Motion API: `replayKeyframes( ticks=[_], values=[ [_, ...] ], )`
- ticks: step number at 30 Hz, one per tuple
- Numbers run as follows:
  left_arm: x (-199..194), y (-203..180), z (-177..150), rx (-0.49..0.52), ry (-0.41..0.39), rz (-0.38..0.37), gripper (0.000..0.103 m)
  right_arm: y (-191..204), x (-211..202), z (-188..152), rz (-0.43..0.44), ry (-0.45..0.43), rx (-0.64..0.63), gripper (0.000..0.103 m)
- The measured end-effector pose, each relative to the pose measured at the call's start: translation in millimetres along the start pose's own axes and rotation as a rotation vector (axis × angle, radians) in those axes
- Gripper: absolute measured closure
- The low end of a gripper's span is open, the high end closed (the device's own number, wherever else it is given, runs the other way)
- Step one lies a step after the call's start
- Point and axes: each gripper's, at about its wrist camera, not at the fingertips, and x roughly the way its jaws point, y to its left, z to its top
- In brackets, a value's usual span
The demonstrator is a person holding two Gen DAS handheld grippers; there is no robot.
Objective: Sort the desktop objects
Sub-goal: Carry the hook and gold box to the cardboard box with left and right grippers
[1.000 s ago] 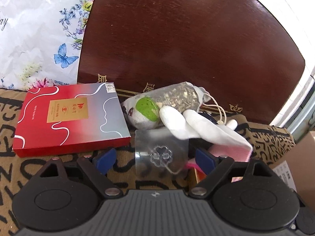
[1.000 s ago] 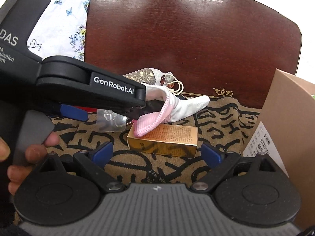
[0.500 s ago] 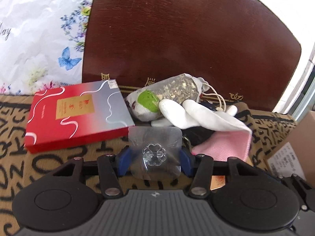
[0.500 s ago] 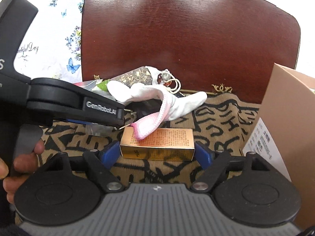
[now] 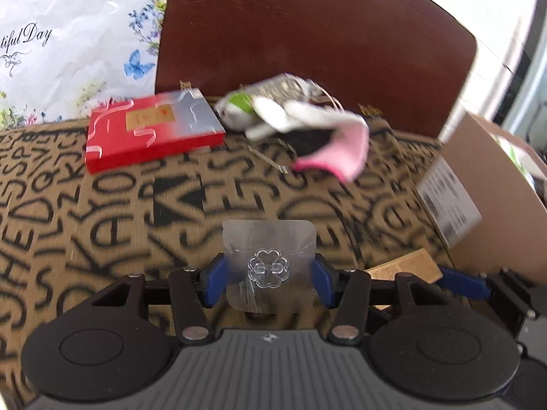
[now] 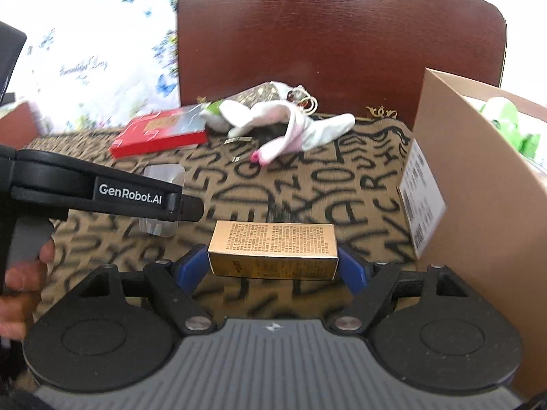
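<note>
My left gripper (image 5: 269, 282) is shut on a clear plastic adhesive hook (image 5: 268, 266) with a clover shape and holds it above the patterned cloth; it also shows in the right wrist view (image 6: 163, 184). My right gripper (image 6: 273, 266) is shut on a small gold box (image 6: 273, 251), whose end also shows in the left wrist view (image 5: 403, 268). At the back lie a red and silver flat box (image 5: 150, 130), a herb sachet (image 5: 259, 102) and a white and pink glove (image 5: 328, 140).
A brown cardboard box (image 6: 478, 177) with a printed label stands at the right, with green items inside. A dark wooden chair back (image 6: 342, 34) rises behind the table. A floral sheet (image 5: 68, 34) hangs at the back left. The patterned tablecloth (image 5: 102, 222) covers the table.
Both grippers have pulled back toward me, away from the pile, each with its object. The left closed on the clear hook; the right closed on the gold box.
</note>
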Motion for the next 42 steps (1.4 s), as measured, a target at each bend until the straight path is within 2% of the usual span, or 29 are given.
replayKeyframes(
  ticks=[7, 12, 16, 20, 24, 37, 39, 42],
  values=[
    [-28.7, -13.9, -34.4, 0.066, 0.061, -0.026, 0.047, 1.2, -40.5, -29.0, 0.039, 0.043, -0.039, 0.024],
    [-42.7, -19.2, -49.1, 0.061, 0.075, -0.035, 0.046, 5.2, -61.9, -44.0, 0.066, 0.060, -0.051, 0.024],
    [-37.2, -24.9, -49.6, 0.063, 0.082, -0.005, 0.046, 7.4, -64.1, -47.9, 0.060, 0.060, -0.053, 0.024],
    [-34.1, -27.5, -49.4, 0.070, 0.083, 0.000, 0.038, 6.6, -65.1, -48.2, 0.058, 0.062, -0.050, 0.023],
    [-35.4, -28.6, -50.5, 0.083, 0.084, -0.003, 0.041, 5.1, -65.7, -49.2, 0.059, 0.061, -0.050, 0.023],
    [-34.6, -28.7, -53.2, 0.103, 0.083, 0.004, 0.041, 6.0, -62.6, -48.3, 0.056, 0.072, -0.045, 0.023],
    [-34.2, -28.6, -53.4, 0.104, 0.083, 0.003, 0.039, 5.6, -62.8, -48.6, 0.058, 0.073, -0.047, 0.023],
    [-35.2, -30.5, -55.6, 0.121, 0.079, 0.009, 0.041, 5.5, -61.1, -48.8, 0.057, 0.077, -0.048, 0.023]
  ],
)
